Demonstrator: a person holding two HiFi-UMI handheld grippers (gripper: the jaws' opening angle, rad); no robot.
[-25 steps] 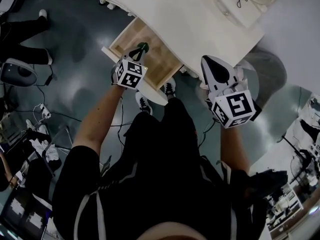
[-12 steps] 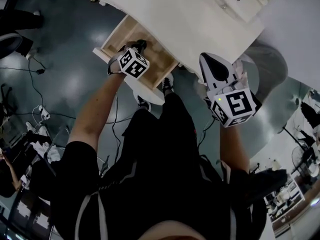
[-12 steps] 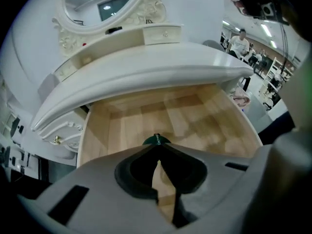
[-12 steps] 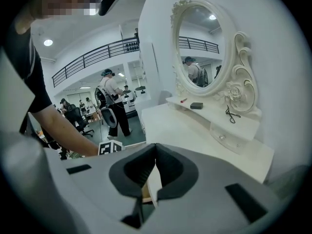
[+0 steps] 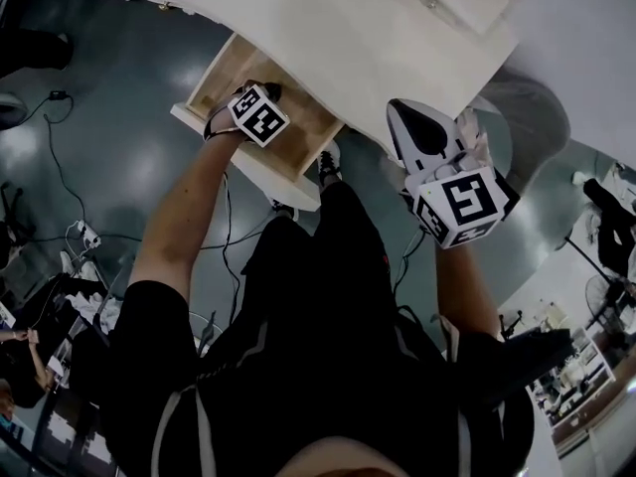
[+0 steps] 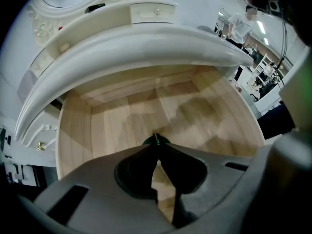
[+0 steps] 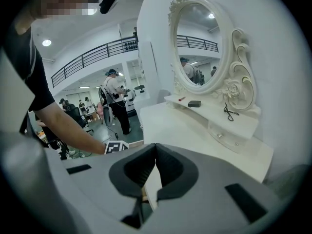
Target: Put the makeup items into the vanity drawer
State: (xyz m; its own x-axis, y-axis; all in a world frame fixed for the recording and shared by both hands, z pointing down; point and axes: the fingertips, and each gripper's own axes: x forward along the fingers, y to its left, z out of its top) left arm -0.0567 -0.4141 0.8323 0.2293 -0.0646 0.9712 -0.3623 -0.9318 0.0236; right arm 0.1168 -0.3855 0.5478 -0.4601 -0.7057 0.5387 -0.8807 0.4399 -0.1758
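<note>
The left gripper [image 5: 266, 95] has dropped from above the open drawer [image 5: 221, 76] down into it. In the head view its marker cube [image 5: 260, 114] now sits low over the wooden boards, in the upper left of the frame, and the gripper points steeply down. In the left gripper view its jaws [image 6: 156, 146] are all but closed, pinching a small dark green makeup item [image 6: 148, 141] at their very tips. Bare boards fill the middle of that frame behind it. I can't tell whether the item touches the boards yet.

So the carry looks finished, and I'd judge that letting go is what remains for this piece.

The right gripper [image 5: 415, 125] has barely shifted. It hangs at centre right by the front edge of the vanity [image 5: 397, 28], with its jaws [image 7: 156, 147] pressed together on nothing.

On the vanity's shelf, at the right of the right gripper view, lie a small dark box [image 7: 194, 103] and a black looped tool [image 7: 229, 112], probably still to go in.

I can read no brand or lettering anywhere. The cubes carry only black-and-white square patterns.
</note>
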